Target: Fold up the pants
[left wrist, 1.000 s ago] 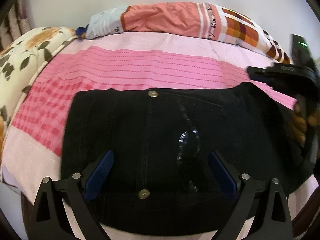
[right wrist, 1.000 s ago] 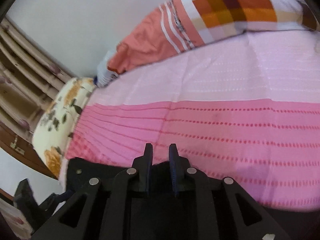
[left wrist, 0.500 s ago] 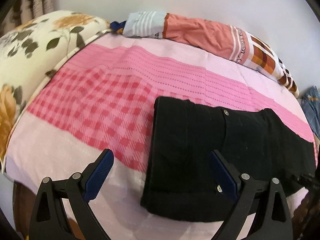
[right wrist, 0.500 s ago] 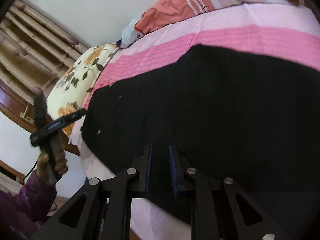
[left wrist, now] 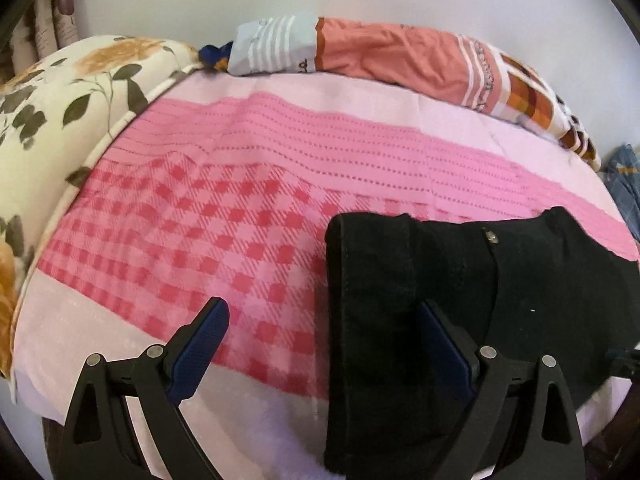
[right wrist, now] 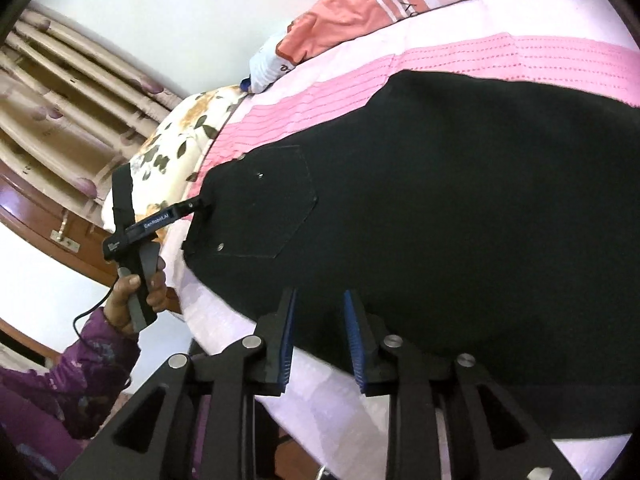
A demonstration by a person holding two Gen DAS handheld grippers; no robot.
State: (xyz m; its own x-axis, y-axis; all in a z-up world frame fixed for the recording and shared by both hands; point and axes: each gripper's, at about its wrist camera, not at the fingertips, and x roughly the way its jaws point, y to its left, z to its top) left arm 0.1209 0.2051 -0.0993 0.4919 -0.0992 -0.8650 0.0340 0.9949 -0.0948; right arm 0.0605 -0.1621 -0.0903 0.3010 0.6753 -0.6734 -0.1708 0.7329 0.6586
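Observation:
The black pants (left wrist: 460, 292) lie folded flat on the pink bed cover, waistband end to the left, with metal rivets showing. In the right wrist view the pants (right wrist: 460, 200) fill the middle, back pocket up. My left gripper (left wrist: 324, 344) is open wide and empty, hovering above the pants' left edge. It also shows in the right wrist view (right wrist: 200, 206) at the pants' left end. My right gripper (right wrist: 320, 332) is open a little and empty, above the pants' near edge.
The pink checked bed cover (left wrist: 208, 216) spreads to the left. A floral pillow (left wrist: 60, 112) lies at the far left. A rolled orange and plaid blanket (left wrist: 400, 56) lies along the wall. Curtains (right wrist: 60, 92) and a wooden bed frame (right wrist: 36, 208) stand at the left.
My left gripper has pulled back and to the left, off the pants. My right gripper has let go of the pants, opened a little and drawn back over their near edge.

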